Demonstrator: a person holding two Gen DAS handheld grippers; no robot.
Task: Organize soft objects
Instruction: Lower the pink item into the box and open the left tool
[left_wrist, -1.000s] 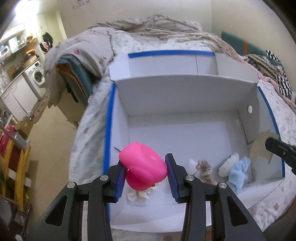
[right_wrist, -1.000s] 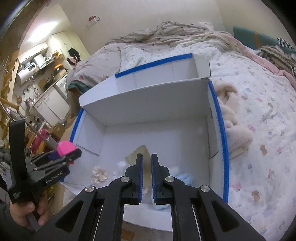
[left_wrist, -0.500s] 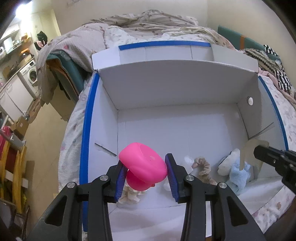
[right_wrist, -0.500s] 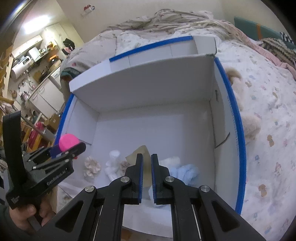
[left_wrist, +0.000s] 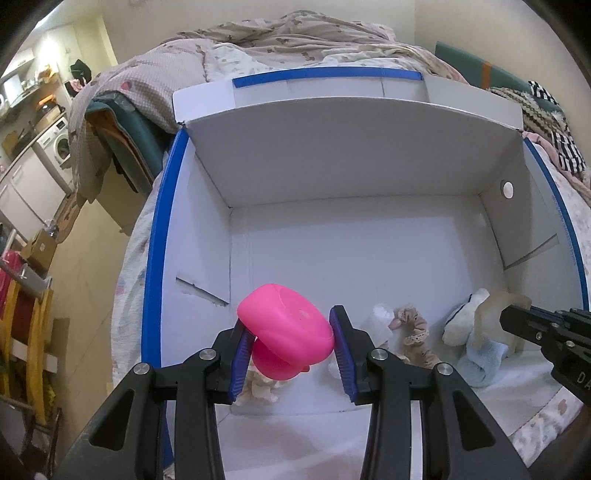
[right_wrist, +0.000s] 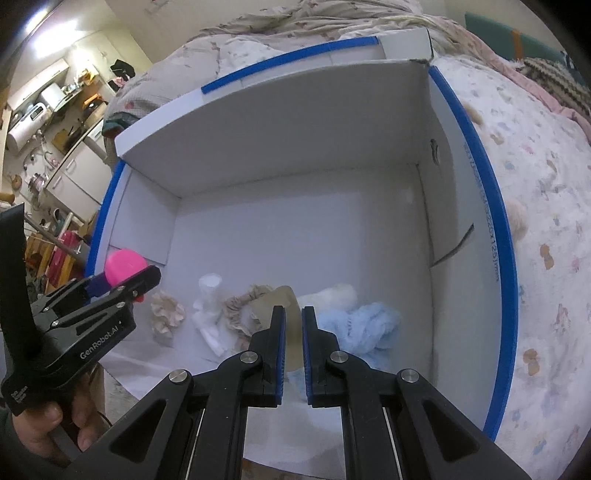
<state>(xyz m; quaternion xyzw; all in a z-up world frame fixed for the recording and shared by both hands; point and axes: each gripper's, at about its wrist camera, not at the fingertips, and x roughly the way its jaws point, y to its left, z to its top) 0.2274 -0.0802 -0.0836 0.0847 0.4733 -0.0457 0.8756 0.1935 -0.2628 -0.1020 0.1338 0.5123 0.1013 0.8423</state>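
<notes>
My left gripper (left_wrist: 288, 328) is shut on a bright pink soft object (left_wrist: 286, 330) and holds it over the near left part of a white cardboard box (left_wrist: 332, 155) with blue-taped edges. It also shows in the right wrist view (right_wrist: 123, 267). My right gripper (right_wrist: 291, 317) is shut on a thin beige floppy piece (right_wrist: 284, 301) above the box's near right. On the box floor lie a cream scrunchie (right_wrist: 166, 314), a white roll (right_wrist: 208, 291), a tan scrunchie (right_wrist: 240, 302), a white plush piece (right_wrist: 332, 293) and a light blue fluffy cloth (right_wrist: 362, 325).
The box sits on a bed with a patterned quilt (right_wrist: 546, 206). A rumpled blanket (left_wrist: 295, 33) is heaped behind the box. A cream plush (right_wrist: 517, 218) lies right of the box. To the left the floor drops away, with a washing machine (left_wrist: 55, 147) and a yellow rack (left_wrist: 26, 332).
Both grippers have moved forward and lower over the box, so it looms larger. The pink object and the beige piece stay gripped.
</notes>
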